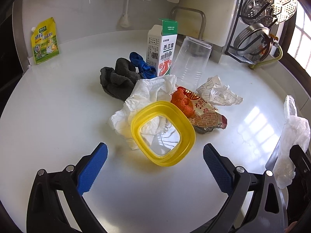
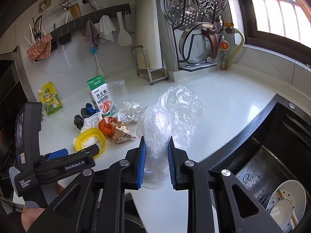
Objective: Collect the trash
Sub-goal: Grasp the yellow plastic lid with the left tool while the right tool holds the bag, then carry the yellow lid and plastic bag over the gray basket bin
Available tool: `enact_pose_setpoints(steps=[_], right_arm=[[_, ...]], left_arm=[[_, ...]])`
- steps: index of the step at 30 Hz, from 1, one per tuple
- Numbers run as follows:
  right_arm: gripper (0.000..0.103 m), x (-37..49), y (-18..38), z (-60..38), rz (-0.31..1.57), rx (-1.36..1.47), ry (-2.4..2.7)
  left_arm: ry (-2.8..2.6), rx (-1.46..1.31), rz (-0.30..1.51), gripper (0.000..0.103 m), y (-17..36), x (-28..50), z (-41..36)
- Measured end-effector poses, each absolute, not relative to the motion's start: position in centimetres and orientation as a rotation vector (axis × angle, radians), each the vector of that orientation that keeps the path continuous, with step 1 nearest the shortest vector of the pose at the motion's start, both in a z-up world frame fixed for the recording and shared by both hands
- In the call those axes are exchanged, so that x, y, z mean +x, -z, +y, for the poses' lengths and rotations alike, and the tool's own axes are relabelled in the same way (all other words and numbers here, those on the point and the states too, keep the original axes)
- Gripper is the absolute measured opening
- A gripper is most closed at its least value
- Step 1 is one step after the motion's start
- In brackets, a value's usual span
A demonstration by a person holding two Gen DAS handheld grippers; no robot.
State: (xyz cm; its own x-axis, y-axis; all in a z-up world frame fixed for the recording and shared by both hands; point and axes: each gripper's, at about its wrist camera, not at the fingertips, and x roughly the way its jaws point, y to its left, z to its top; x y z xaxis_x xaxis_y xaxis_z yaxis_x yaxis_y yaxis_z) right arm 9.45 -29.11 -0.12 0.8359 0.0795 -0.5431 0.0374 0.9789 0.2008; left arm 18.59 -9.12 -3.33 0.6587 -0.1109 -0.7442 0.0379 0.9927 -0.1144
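1. Right wrist view: the right gripper [image 2: 156,161] is pinching a clear plastic bag [image 2: 171,114] between its fingers, holding it above the bench [image 2: 223,104] beside the sink [image 2: 272,155].
2. Left gripper [image 1: 155,167] is hovering with fingers spread wide and gripping nothing — pointing at the yellow lid [image 1: 163,134].
3. Collection looks barely begun — the tissue [image 1: 147,95], snack wrapper [image 1: 204,114], crumpled paper [image 1: 221,93], carton [image 1: 163,50] and clear cup [image 1: 191,62] are all lying on the bench, none bagged.
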Motion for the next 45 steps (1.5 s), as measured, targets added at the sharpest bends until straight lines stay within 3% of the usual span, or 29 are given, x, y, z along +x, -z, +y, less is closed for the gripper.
enact_pose_setpoints(steps=[17,18,20,22,45], right_arm=[[0.021,8.0,0.2,-31.1,0.519,0.337,-0.106],[0.021,8.0,0.2,-31.1,0.519,0.34,-0.107],[0.021,8.0,0.2,-31.3,0.52,0.351,-0.108],[0.021,7.9,0.3,-31.4,0.518,0.36,-0.107],[0.021,3.4,0.7,-29.8,0.538,0.294,-0.122]], left_arm=[[-0.067,-0.086,0.879,0.095,5.2,21.3,-11.2],[-0.075,-0.082,0.874,0.094,5.3,21.2,-11.2],[-0.087,-0.07,0.856,0.077,5.1,20.9,-11.2],[-0.087,-0.072,0.849,0.072,5.1,20.7,-11.1],[0.028,0.025,0.74,0.071,-0.1,9.7,-6.3]])
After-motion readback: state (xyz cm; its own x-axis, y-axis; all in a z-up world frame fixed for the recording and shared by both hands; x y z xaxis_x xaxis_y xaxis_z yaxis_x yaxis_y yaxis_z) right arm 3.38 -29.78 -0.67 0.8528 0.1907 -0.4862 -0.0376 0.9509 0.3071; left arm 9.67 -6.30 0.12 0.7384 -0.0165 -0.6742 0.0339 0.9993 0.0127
